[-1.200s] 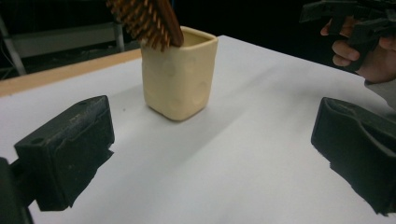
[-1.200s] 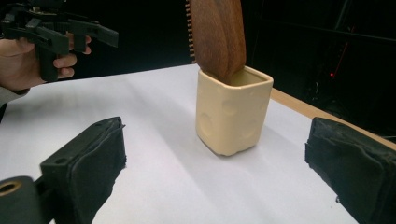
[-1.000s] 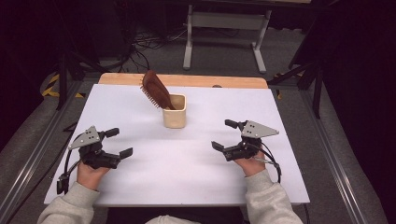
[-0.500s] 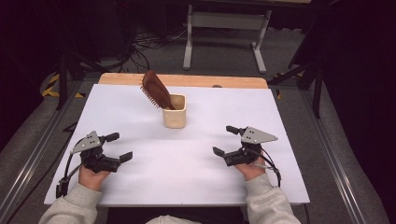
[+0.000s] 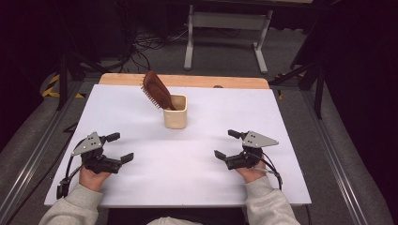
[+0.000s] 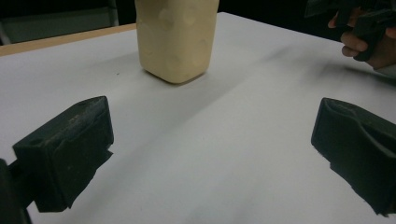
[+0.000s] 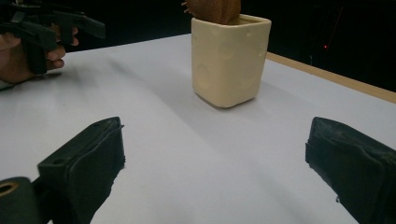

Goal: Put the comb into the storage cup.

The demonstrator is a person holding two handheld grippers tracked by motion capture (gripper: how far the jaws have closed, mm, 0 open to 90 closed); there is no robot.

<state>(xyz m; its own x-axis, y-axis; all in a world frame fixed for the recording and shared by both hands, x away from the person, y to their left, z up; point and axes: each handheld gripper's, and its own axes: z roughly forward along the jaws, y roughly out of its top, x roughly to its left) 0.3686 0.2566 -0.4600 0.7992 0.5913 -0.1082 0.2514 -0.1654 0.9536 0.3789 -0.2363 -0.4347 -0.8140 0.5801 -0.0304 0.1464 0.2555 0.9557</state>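
Note:
A cream square cup (image 5: 175, 112) stands on the white table (image 5: 202, 173) toward the back centre, with a brown wooden hairbrush (image 5: 157, 90) leaning out of it to the left, bristles down-left. The cup (image 6: 176, 37) rises ahead of the left gripper and the cup (image 7: 230, 59) with the brush head (image 7: 215, 9) ahead of the right one. My left gripper (image 5: 119, 147) rests open at the front left, nothing between its jaws. My right gripper (image 5: 225, 144) rests open at the front right, also holding nothing. Both point inward toward the cup, well short of it.
A wooden strip (image 5: 187, 81) runs along the table's far edge. Beyond it are a white metal stand (image 5: 225, 28) and cables on the floor. Metal rails (image 5: 333, 154) flank the table. The other hand and gripper (image 6: 369, 28) show far off in the left gripper view.
Both grippers have drawn back toward the front edge of the table and settled lower. The cup and brush have not moved.

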